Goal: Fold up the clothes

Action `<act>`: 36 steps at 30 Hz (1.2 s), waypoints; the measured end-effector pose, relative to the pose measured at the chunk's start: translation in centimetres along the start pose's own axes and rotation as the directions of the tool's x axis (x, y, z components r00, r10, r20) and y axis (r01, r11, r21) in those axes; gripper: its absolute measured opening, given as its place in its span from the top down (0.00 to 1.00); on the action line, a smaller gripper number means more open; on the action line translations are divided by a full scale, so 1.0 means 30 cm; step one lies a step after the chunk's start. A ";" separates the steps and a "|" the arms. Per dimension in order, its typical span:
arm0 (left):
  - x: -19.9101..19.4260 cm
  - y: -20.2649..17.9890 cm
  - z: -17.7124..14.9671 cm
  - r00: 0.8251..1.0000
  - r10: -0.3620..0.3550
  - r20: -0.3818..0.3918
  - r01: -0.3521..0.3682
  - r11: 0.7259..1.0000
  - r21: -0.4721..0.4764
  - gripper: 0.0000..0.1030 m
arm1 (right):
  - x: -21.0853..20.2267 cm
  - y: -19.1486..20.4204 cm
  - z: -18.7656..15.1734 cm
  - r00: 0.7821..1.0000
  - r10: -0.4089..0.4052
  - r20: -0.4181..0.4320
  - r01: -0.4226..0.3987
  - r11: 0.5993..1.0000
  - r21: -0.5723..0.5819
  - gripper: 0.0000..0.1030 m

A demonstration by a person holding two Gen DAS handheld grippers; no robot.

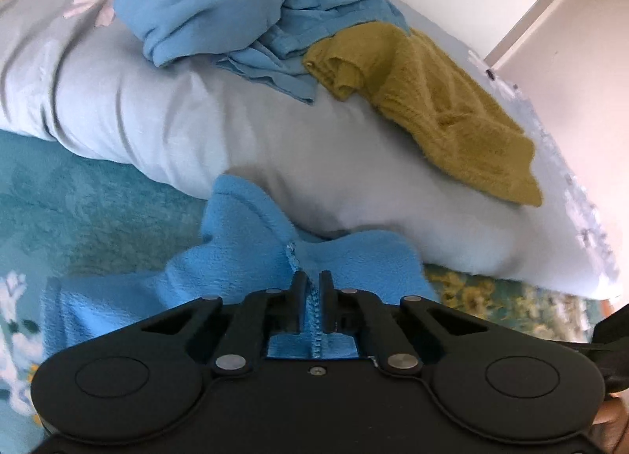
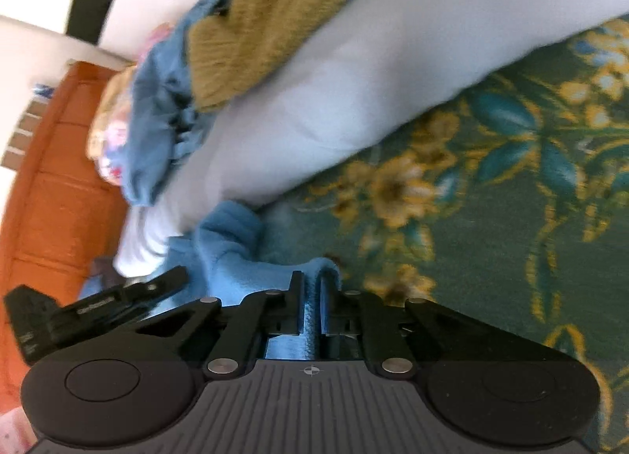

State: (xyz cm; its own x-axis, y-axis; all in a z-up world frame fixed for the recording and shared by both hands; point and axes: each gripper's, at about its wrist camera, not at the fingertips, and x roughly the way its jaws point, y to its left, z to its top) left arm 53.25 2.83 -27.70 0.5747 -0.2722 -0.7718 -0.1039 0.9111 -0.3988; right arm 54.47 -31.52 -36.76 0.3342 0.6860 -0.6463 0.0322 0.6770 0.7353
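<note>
A light blue fleece garment (image 1: 243, 253) lies bunched on the teal floral bedspread (image 1: 90, 202). My left gripper (image 1: 313, 281) is shut on its stitched seam. My right gripper (image 2: 312, 281) is shut on another edge of the same blue fleece garment (image 2: 232, 249). The left gripper's black body (image 2: 98, 304) shows at the left of the right wrist view. A crumpled blue shirt (image 1: 243, 9) and a mustard knitted sweater (image 1: 440, 104) lie on a pale pillow (image 1: 275, 139) beyond.
The pale pillow (image 2: 354, 80) lies across the bed behind the fleece. An orange-brown wooden door or cabinet (image 2: 59, 178) stands at the left of the right wrist view. A white wall (image 1: 570, 60) is at the right.
</note>
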 end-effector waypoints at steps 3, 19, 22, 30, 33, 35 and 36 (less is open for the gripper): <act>0.009 0.005 -0.001 1.000 0.016 -0.013 -0.016 1.000 0.001 0.97 | 0.004 -0.009 0.005 1.000 0.006 -0.011 -0.006 1.000 0.000 0.94; -0.026 0.109 0.194 0.998 0.034 -0.061 -0.031 0.998 0.049 0.29 | 0.126 0.136 0.166 0.986 0.159 -0.045 -0.157 0.987 0.041 0.57; 0.032 0.149 0.199 0.993 0.022 -0.113 -0.021 1.000 0.009 0.29 | 0.204 0.150 0.160 0.982 0.172 -0.074 -0.165 0.982 0.097 0.55; 0.058 0.190 0.183 0.995 -0.067 -0.074 0.061 0.995 -0.082 0.71 | 0.259 0.205 0.154 0.986 0.165 -0.037 -0.162 0.985 0.059 0.89; 0.022 0.168 0.189 0.996 -0.083 -0.027 0.082 0.996 -0.037 0.89 | 0.234 0.263 0.154 0.983 0.183 -0.021 -0.184 0.982 -0.045 0.91; -0.010 0.153 0.194 0.995 -0.094 0.019 0.094 0.996 0.005 0.90 | 0.207 0.305 0.161 0.981 0.194 0.003 -0.192 0.973 -0.128 0.92; -0.018 0.152 0.197 0.995 -0.097 0.029 0.096 0.995 0.008 0.90 | 0.200 0.322 0.167 0.981 0.194 0.009 -0.190 0.969 -0.161 0.92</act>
State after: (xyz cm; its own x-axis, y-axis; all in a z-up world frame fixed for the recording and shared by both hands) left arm 57.26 8.97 -26.16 0.6057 -0.3497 -0.7148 -0.0420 0.8830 -0.4676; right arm 61.50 -22.19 -32.53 0.3430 0.8017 -0.4896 -0.1839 0.5684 0.8020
